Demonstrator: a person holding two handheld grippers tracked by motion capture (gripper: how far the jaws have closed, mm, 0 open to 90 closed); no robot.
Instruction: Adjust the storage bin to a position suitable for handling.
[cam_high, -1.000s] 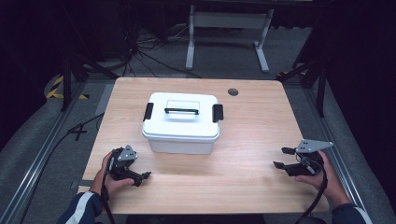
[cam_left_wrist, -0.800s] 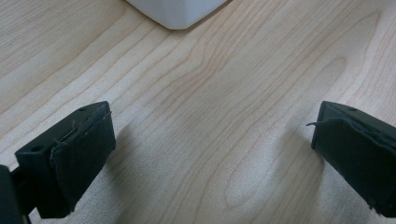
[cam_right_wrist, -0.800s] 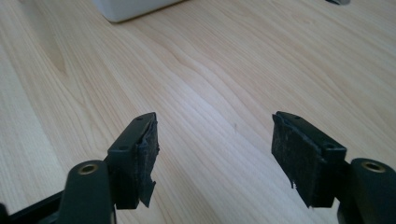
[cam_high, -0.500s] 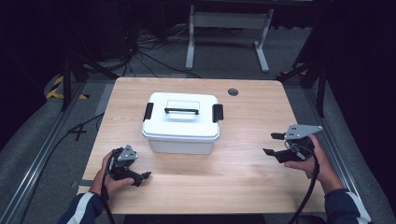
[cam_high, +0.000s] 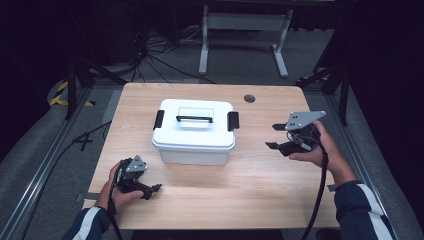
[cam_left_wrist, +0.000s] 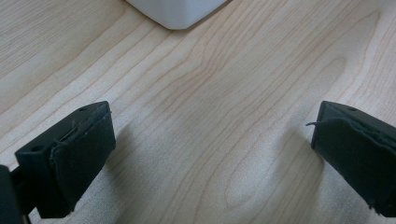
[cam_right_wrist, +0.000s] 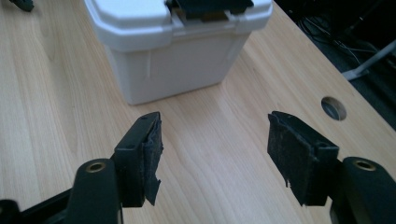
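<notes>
Overhead plus two close jaw-level views

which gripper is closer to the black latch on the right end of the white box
Right. The right gripper hovers just beside that latch, fingers open and empty, while the left gripper rests at the table's near-left, past the box's opposite corner.

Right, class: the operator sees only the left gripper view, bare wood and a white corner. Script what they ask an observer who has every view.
Operator: What is that white corner?
Observer: A white lidded box with a black handle, in the middle of the table.
Operator: Where is the right gripper?
Observer: The right gripper hovers right of the box and points at it; its jaws are open, have just been closing, and hold nothing.
</notes>
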